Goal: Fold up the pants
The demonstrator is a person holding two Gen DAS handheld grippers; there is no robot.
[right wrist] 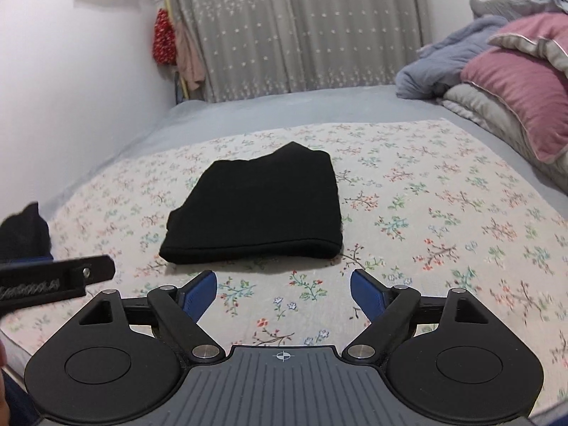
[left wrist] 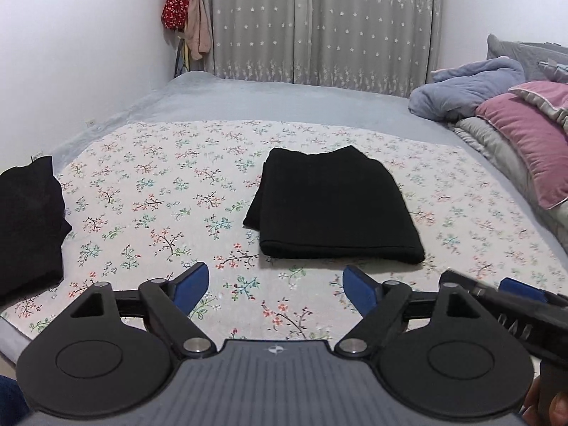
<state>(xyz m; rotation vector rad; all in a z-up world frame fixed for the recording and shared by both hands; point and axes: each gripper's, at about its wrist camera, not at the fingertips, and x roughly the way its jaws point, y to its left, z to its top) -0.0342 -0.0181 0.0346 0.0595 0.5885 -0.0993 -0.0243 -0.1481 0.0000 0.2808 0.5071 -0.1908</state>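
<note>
I have both tongs hanging over the near edge of the flowered sheet (left wrist: 149,191), each one spread wide with nothing between its blue pads. The black pants (left wrist: 330,209) lie folded into a compact rectangle on that sheet, just ahead of the tips and apart from them: a strip of bare flowered cloth shows between the folded near edge and the pads in both wrist views. From the left gripper (left wrist: 275,284) the bundle sits ahead and a little right of centre; from the right gripper (right wrist: 283,289) it sits ahead and a little left, so the pants lie roughly between the lines of my two tools. The right tool's black arm crosses the lower right corner of the left view, and the left tool's arm pokes in at the left of the right view, so the two are close beside each other. A second dark garment (left wrist: 28,220) lies at the sheet's left edge, well apart from the pants. Pink pillows (right wrist: 514,81) and a blue blanket (right wrist: 440,67) are piled at the far right, before a grey curtain (left wrist: 319,21).
</note>
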